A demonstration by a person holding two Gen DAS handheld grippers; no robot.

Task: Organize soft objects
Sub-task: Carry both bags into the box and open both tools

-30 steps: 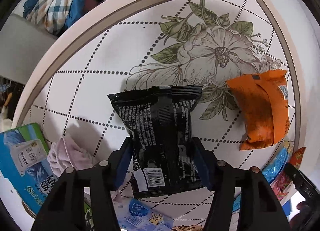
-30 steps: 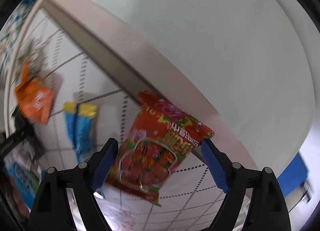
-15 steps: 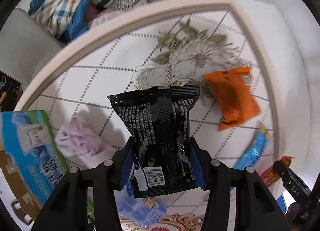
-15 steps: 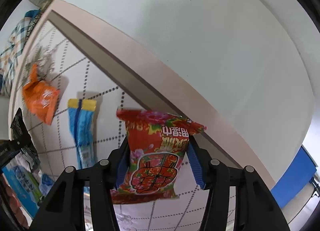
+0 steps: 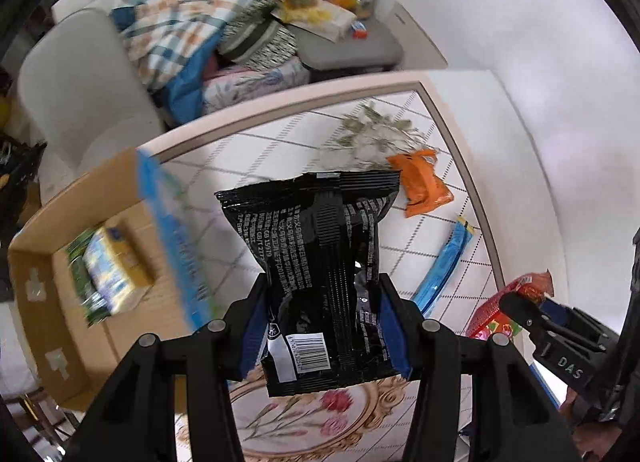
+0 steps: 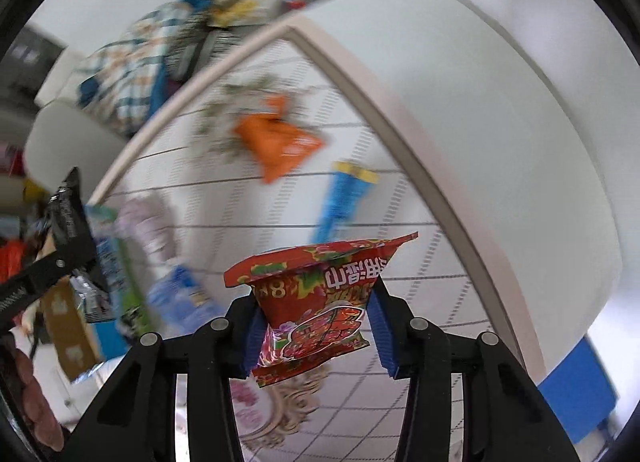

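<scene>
Floral tablecloth (image 5: 400,254) below; left gripper (image 5: 324,326) clamps a black packet (image 5: 320,262), right gripper (image 6: 316,332) clamps a red packet (image 6: 320,302); the cardboard box (image 5: 60,302) looks like the next drop.

**Hidden, cropped and smeared**

In the right wrist view, motion blur smears most of the table (image 6: 400,197): the orange packet (image 6: 276,141) at 11 o'clock, the blue stick pack (image 6: 340,197) beside it and the pale cloth (image 6: 148,221) at 9 o'clock have lost their print and outlines.

In the left wrist view, the black snack bag (image 5: 320,262) hides the tabletop behind it. The cardboard box (image 5: 60,294) at 8 o'clock has a blurred blue flap edge; its carton's label is unreadable. The red snack bag (image 5: 500,314) at 4 o'clock is mostly covered by the right gripper (image 5: 536,316).
</scene>
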